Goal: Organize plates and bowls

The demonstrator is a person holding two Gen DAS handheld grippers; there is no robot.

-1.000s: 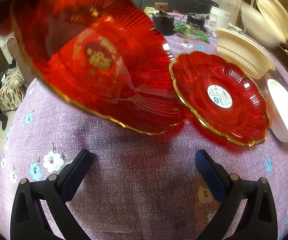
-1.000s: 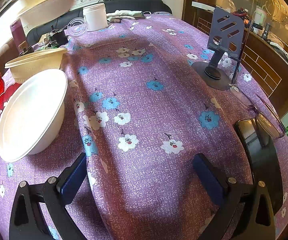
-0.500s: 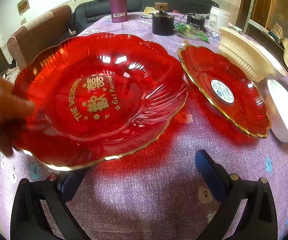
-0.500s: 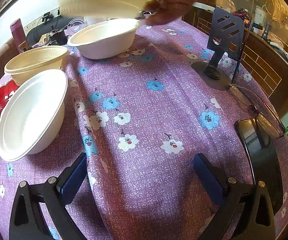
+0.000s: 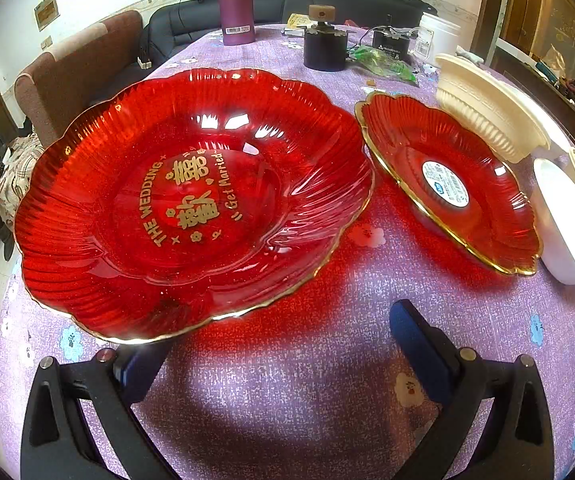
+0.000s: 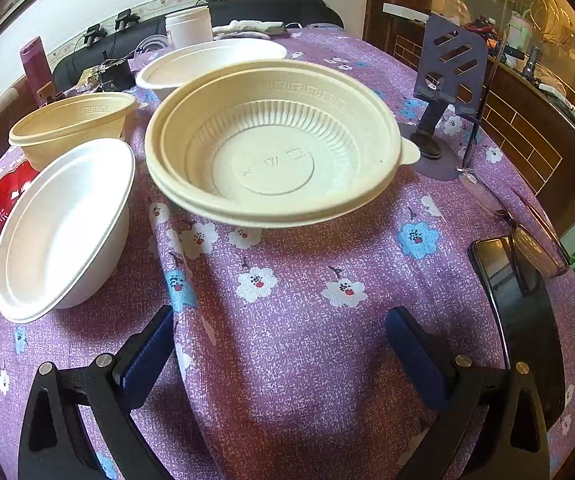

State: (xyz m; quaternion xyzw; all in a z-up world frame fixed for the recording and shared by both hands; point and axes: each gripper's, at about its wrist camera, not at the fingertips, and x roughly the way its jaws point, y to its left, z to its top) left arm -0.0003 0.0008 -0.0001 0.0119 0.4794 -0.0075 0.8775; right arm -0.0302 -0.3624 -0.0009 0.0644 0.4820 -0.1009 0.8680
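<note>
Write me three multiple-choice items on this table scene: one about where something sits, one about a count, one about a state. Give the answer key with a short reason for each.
1. Where does the smaller red plate with the round sticker sit relative to the large red wedding plate in the left wrist view?
A. To its right
B. Stacked on it
C. To its left

2. How many bowls show in the right wrist view?
A. Two
B. Four
C. Six

3. What state is the right gripper in?
A. Shut on a bowl
B. Open, holding nothing
C. Shut on a plate

Key:
1 A, the stickered plate lies beside the wedding plate's right rim.
2 B, two cream ribbed bowls and two white bowls are visible.
3 B, its fingers stand wide apart over bare tablecloth.
</note>
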